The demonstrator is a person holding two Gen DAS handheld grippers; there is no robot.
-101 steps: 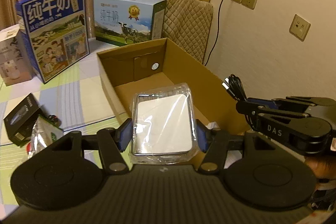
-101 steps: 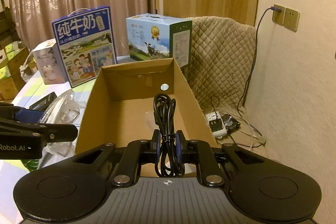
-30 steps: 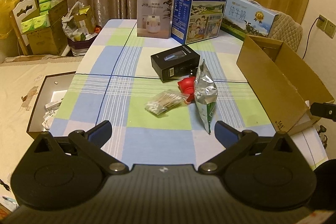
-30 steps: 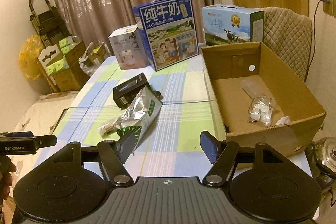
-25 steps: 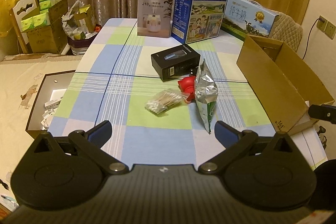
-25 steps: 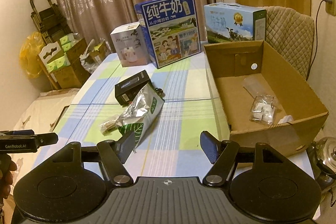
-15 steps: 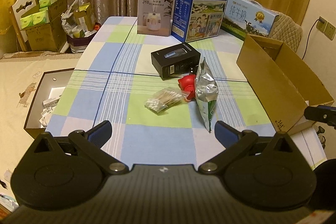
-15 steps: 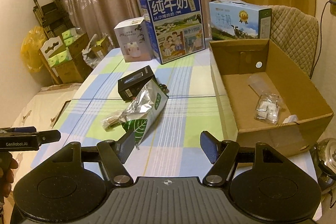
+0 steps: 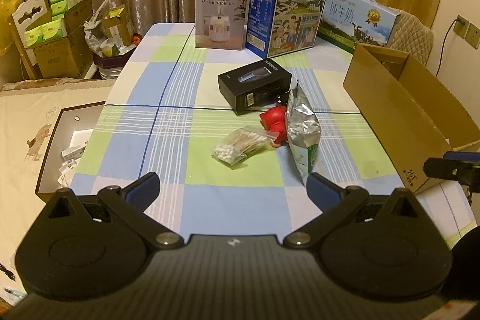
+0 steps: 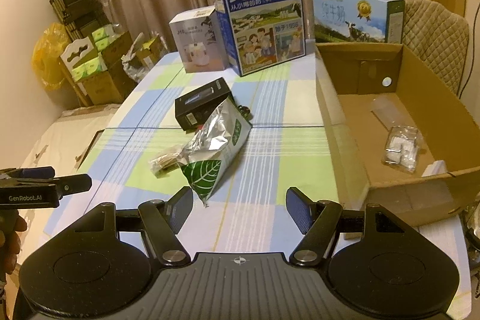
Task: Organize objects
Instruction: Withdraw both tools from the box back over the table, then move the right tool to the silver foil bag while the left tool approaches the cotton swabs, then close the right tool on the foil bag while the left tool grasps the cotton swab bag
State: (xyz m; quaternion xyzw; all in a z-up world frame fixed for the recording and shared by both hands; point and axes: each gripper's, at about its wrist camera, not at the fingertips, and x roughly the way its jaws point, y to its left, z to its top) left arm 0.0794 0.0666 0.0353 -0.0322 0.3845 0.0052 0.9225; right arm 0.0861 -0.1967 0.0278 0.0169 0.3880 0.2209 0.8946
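Observation:
On the checked tablecloth (image 9: pixel 168 140) lie a silver foil bag with a green leaf print (image 10: pixel 216 149) (image 9: pixel 301 128), a clear bag of cotton swabs (image 9: pixel 240 144) (image 10: pixel 165 161), a red toy (image 9: pixel 274 120) and a black box (image 9: pixel 255 84) (image 10: pixel 202 104). The open cardboard box (image 10: pixel 420 191) (image 9: pixel 399 110) at the right holds a small plastic packet (image 10: pixel 402 147). My left gripper (image 9: pixel 232 188) hangs open and empty above the near table edge. My right gripper (image 10: pixel 238 206) is open and empty too, just short of the foil bag's near corner.
Two milk cartons (image 9: pixel 288 5) (image 9: pixel 357 17) and a white humidifier box (image 9: pixel 220 15) stand along the far edge. Boxes and bags (image 9: pixel 60 38) crowd the floor at the left, and a dark flat box (image 9: pixel 60 146) lies beside the table. A padded chair (image 10: pixel 435 32) stands behind the cardboard box.
Both grippers held items over the cardboard box earlier and are now empty over the table. In the last second the right gripper has crept closer to the foil bag; the left has stayed put.

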